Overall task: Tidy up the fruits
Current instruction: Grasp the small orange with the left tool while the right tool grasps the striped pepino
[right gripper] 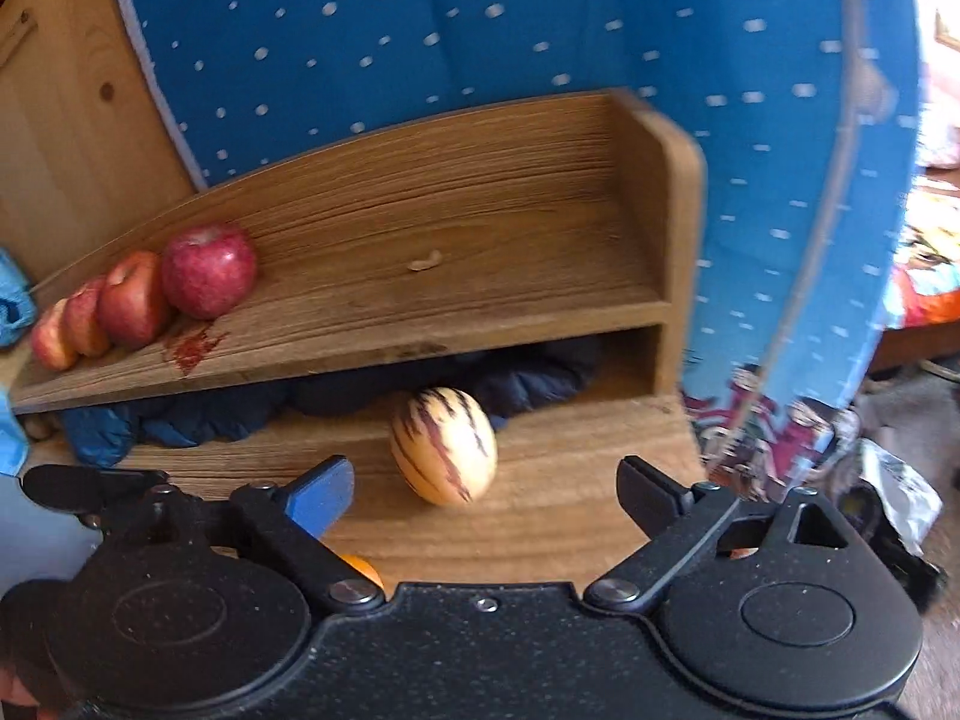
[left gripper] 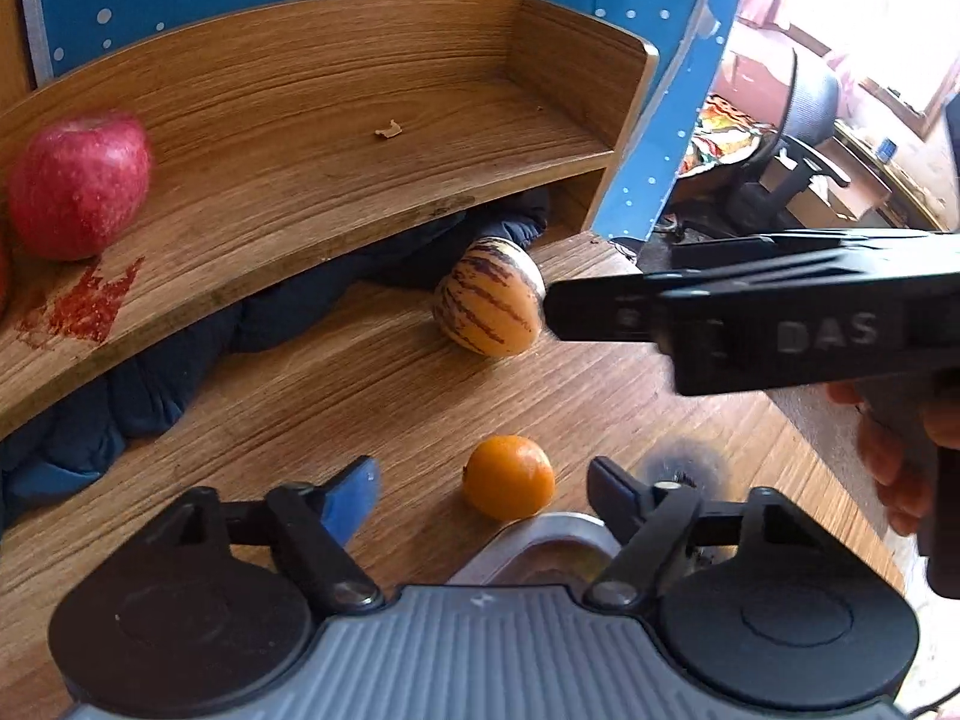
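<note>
Metal tray (left gripper: pixel 540 531) is mostly hidden behind the left gripper (left gripper: pixel 483 489), contents unreadable. Shelf (right gripper: pixel 456 276) holds four red apples (right gripper: pixel 207 277) at its left end. Striped melon (right gripper: pixel 443 446) sits on the counter (left gripper: pixel 372 384) just below the shelf, orange (left gripper: pixel 509 477) nearer. Right gripper (right gripper: pixel 483 489) jaws apart, left too, both empty.

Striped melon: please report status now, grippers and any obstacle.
Both grippers open, holding nothing; right gripper lined up on striped melon. Melon on table, untouched. Orange near left gripper. Dark cloth behind melon.
</note>
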A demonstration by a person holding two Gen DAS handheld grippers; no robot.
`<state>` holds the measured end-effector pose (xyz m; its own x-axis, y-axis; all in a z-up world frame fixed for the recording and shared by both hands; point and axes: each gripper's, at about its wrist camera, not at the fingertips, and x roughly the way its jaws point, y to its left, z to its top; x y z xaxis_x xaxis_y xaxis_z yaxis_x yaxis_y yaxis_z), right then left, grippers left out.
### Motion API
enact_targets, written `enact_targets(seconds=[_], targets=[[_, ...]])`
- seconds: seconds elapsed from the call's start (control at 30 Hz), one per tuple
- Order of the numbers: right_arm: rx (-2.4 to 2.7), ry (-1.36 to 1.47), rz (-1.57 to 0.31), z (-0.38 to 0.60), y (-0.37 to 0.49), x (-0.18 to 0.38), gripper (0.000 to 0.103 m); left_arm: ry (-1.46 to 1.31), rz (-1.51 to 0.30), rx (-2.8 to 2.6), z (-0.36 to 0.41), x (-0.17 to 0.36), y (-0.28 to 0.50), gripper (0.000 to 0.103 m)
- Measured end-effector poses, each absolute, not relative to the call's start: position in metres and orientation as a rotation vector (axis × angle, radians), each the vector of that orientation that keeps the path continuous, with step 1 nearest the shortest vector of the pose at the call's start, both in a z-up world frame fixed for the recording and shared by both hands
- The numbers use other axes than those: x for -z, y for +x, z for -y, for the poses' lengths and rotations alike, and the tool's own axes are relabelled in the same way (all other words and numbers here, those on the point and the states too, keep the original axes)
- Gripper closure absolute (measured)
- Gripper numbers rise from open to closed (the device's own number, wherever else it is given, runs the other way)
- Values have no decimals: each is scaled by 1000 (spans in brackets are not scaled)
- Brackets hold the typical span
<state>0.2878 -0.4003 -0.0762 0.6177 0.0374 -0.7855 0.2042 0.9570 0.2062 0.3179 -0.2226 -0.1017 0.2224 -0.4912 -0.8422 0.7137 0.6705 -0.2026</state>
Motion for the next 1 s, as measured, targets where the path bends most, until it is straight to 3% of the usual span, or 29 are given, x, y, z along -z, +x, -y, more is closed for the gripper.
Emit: enact_targets(seconds=[0.2, 0.6, 0.77, 1.0], targets=[[-5, 323, -944, 411, 314, 91, 26, 218, -1070, 772, 233, 102, 319, 44], [-128, 317, -987, 409, 332, 113, 50, 194, -1116, 688, 241, 111, 319, 53], [-137, 325, -980, 412, 331, 114, 51, 195, -1119, 694, 245, 111, 318, 64], [-134, 362, -967, 417, 322, 114, 52, 214, -1107, 659, 243, 110, 315, 65]])
